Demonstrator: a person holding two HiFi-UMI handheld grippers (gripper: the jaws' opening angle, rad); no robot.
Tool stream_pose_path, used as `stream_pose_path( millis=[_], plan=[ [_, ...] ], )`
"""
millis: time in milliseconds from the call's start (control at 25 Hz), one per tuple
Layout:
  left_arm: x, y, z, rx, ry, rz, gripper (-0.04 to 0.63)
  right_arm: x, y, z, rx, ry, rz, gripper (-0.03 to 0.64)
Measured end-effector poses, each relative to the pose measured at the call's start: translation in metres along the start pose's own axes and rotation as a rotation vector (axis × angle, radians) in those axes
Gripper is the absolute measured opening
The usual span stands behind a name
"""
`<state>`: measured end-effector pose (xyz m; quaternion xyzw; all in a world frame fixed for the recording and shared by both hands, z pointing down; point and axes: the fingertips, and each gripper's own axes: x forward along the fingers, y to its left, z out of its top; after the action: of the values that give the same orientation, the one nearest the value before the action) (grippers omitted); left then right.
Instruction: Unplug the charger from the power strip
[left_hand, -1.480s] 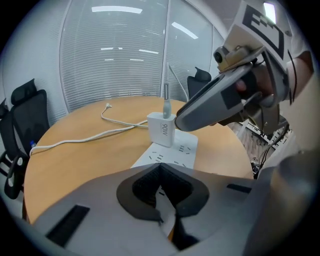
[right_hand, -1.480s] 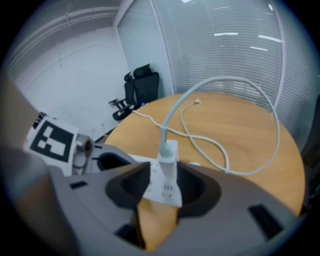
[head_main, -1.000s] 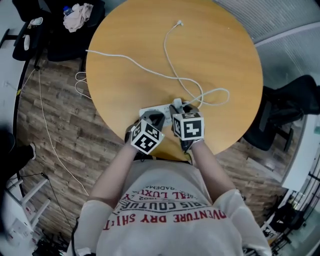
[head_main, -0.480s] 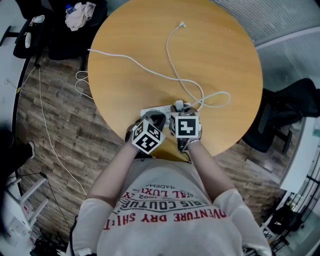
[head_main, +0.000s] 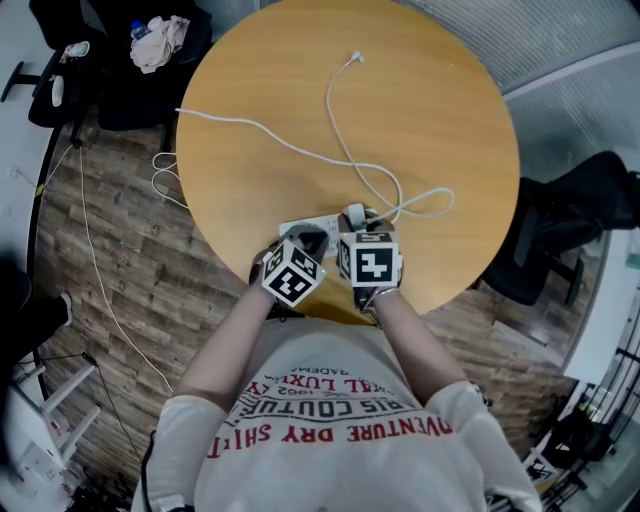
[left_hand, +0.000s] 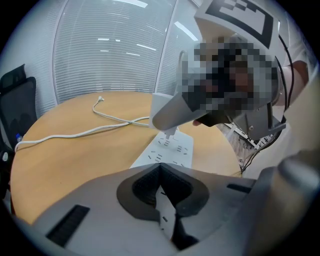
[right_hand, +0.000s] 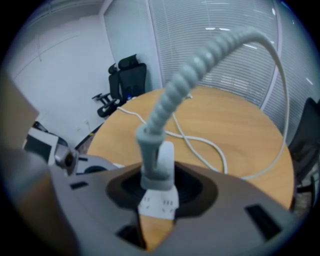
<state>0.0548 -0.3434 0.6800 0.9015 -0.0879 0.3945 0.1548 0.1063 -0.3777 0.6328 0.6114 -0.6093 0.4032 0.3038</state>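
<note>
A white power strip (head_main: 300, 221) lies near the front edge of the round wooden table (head_main: 420, 120). My left gripper (head_main: 308, 238) is shut on its near end, and the strip (left_hand: 172, 147) runs away from the left gripper (left_hand: 162, 200). My right gripper (head_main: 358, 222) has just been closing and is shut on the white charger (head_main: 353, 212). The charger (right_hand: 159, 160) stands upright between the right gripper's (right_hand: 157, 187) pads, above the strip (right_hand: 159, 204). In the left gripper view the charger (left_hand: 167, 111) hangs just over the sockets, its prongs showing. Its ribbed cable (right_hand: 215, 45) arches up and away.
The charger's thin cable (head_main: 340, 110) and the strip's thicker cord (head_main: 230, 120) cross on the tabletop. A black chair (head_main: 580, 220) stands at the right. Another chair (head_main: 140, 50) with clothes on it is at the upper left. A white cord (head_main: 90, 230) trails on the wood floor.
The right gripper's marker cube has shifted slightly left, over the charger. The left gripper and the power strip have stayed put.
</note>
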Motion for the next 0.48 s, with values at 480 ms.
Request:
stream_pose_path(
  millis=[480],
  plan=[
    [-0.033, 0.016, 0.032, -0.110, -0.171, 0.064, 0.032, -0.072, -0.016, 0.032, 0.011, -0.190, 0.074, 0.156]
  ],
)
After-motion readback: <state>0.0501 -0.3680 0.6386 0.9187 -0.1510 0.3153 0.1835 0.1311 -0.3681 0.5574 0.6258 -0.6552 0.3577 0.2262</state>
